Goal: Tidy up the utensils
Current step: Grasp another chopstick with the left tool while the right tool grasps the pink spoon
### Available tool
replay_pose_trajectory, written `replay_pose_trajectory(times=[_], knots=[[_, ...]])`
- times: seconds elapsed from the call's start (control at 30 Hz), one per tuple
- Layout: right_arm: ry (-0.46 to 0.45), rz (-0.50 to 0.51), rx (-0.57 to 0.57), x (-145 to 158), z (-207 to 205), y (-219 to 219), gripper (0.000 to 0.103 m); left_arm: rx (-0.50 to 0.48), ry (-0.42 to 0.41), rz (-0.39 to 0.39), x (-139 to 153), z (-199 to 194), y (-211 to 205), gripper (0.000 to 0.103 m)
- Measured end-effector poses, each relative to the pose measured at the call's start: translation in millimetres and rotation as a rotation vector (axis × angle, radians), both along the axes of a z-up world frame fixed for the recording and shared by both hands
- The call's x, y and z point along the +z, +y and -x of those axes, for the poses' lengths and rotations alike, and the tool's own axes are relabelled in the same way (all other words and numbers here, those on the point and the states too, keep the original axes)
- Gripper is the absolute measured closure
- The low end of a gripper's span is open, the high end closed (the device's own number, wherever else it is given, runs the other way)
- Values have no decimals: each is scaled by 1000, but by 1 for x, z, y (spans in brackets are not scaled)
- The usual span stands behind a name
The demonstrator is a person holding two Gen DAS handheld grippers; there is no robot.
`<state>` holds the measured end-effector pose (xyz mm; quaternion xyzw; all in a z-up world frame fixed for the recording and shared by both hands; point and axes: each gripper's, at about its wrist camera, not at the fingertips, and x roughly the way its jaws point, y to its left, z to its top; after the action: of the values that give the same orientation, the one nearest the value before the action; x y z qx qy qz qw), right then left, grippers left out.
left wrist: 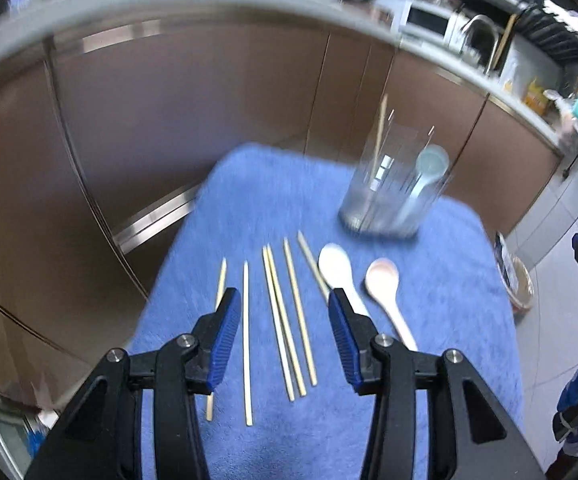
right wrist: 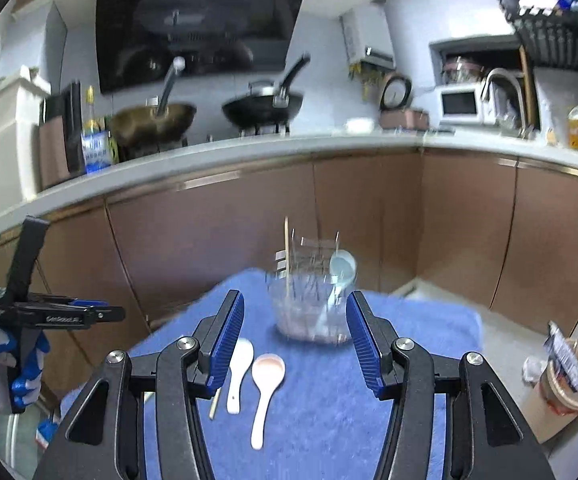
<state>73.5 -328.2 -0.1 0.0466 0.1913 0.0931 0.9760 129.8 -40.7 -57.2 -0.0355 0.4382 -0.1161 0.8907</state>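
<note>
Several wooden chopsticks (left wrist: 285,320) lie side by side on a blue towel (left wrist: 249,208). A white spoon (left wrist: 339,272) and a pink-bowled spoon (left wrist: 387,292) lie to their right; both show in the right wrist view, white (right wrist: 237,372) and pink (right wrist: 265,384). A clear holder (left wrist: 389,192) at the far end holds a pale blue spoon (left wrist: 425,176) and one chopstick (left wrist: 379,136); it also shows in the right wrist view (right wrist: 309,300). My left gripper (left wrist: 281,304) is open and empty above the chopsticks. My right gripper (right wrist: 295,308) is open and empty above the spoons.
Brown cabinets (right wrist: 249,232) and a grey counter (right wrist: 209,156) with woks (right wrist: 263,106) stand behind the towel. A paper cup (right wrist: 569,384) stands on the floor at the right. The towel's edges (left wrist: 161,280) drop off at left and right.
</note>
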Motion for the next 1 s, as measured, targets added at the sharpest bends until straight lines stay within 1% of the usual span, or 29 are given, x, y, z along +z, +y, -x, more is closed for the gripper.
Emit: replay_pose_trajectory(times=[0.1,0.2,0.33,0.43,0.57,0.7,1.0], knots=[[74,2,32,-25,-17,2,50,-11,81,3,-26,-18,0,60],[146,-20,71,-47,-32,0,50,-22,140,6,-47,-33,1,61],[260,-64,119,-78,-55,-3,55,-47,195,-9,-66,-50,-6,68],[315,-79,133,-95,-67,-3,56,-59,228,-23,-78,-61,-10,71],[355,-90,142,-111,-79,-5,56,-46,268,-37,-93,-78,-10,75],[386,-93,154,-121,-92,-4,56,-41,301,-37,-106,-91,-9,76],[426,-95,181,-140,-114,-1,56,-46,324,-74,-120,-112,-18,77]])
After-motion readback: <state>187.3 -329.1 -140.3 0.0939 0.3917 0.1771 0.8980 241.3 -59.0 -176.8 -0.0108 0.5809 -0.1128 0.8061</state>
